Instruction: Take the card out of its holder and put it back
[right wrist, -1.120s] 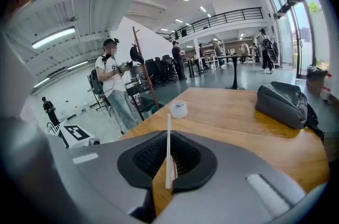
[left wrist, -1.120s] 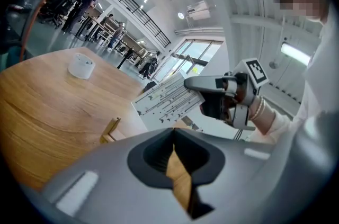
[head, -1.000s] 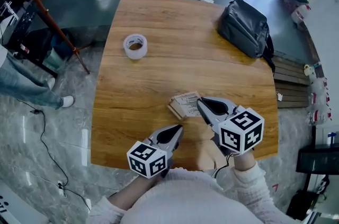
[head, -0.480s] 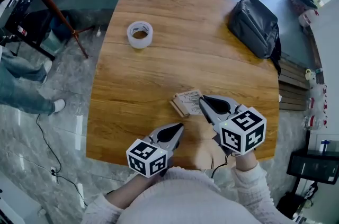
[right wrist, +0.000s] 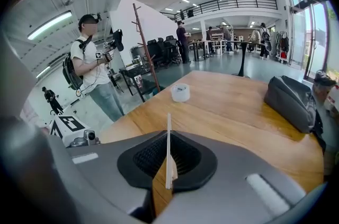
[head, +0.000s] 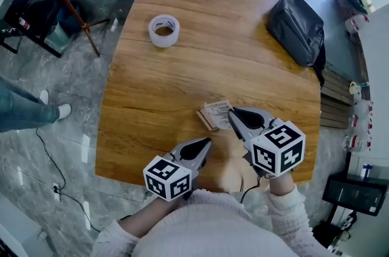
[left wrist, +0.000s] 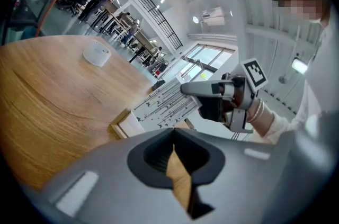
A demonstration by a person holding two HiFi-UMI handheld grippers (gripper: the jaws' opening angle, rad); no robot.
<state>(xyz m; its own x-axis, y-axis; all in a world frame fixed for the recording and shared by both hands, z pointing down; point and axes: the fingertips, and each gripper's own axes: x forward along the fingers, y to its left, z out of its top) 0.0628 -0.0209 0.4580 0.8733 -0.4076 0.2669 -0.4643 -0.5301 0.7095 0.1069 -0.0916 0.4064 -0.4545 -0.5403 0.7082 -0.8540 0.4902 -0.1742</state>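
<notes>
A white printed card [head: 217, 110] is pinched at its near edge by my right gripper [head: 232, 115], which is shut on it. The card tilts over a small wooden holder [head: 205, 121] lying on the table [head: 182, 79]. The left gripper view shows the card [left wrist: 165, 104], the holder [left wrist: 123, 123] below it, and the right gripper [left wrist: 192, 88]. Seen from the right gripper view, the card [right wrist: 168, 149] stands edge-on between the jaws of that gripper [right wrist: 168, 167]. My left gripper [head: 205, 144] hovers just short of the holder, shut and holding nothing.
A roll of clear tape [head: 164, 30] lies at the far left of the table. A black bag [head: 296, 28] rests at the far right. Off the table's left edge stand a person [right wrist: 92, 72] with a backpack and a wooden pole [right wrist: 143, 43].
Both grippers keep nearly the same stance, the right one still shut on the card. Only the head view has shifted slightly over the table.
</notes>
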